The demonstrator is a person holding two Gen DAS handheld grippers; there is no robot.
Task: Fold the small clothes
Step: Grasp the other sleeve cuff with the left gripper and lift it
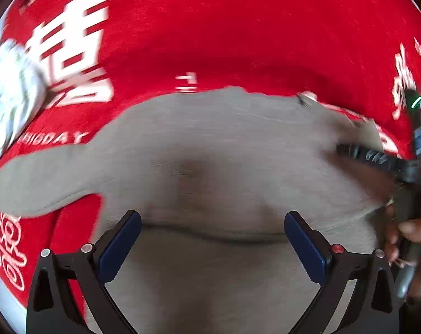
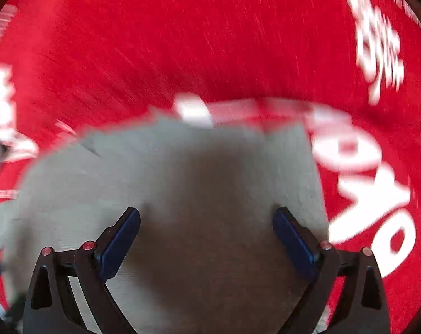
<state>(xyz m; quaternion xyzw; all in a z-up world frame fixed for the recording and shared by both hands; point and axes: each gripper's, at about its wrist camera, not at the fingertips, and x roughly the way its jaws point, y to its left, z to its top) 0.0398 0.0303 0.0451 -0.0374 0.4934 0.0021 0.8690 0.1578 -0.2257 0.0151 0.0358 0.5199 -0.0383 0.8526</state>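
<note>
A grey garment (image 1: pixel 210 150) lies spread on a red cloth with white lettering (image 1: pixel 210 27); one sleeve runs out to the left (image 1: pixel 35 183). My left gripper (image 1: pixel 212 222) hangs over the garment's near part, jaws wide apart, nothing between the blue pads. The right wrist view shows the same grey garment (image 2: pixel 168 172), blurred, with its right edge beside large white letters. My right gripper (image 2: pixel 206 220) stands open above it, its right pad (image 2: pixel 291 239) close to the garment's right edge. The right gripper's dark finger (image 1: pixel 377 158) and the hand holding it (image 1: pixel 413 236) show at the right of the left wrist view.
A pale patterned bundle of fabric (image 1: pixel 10 97) lies on the red cloth at the far left. The red cloth (image 2: pixel 210 41) stretches beyond the garment on all far sides. A small white tag or patch (image 2: pixel 193 111) sits at the garment's far edge.
</note>
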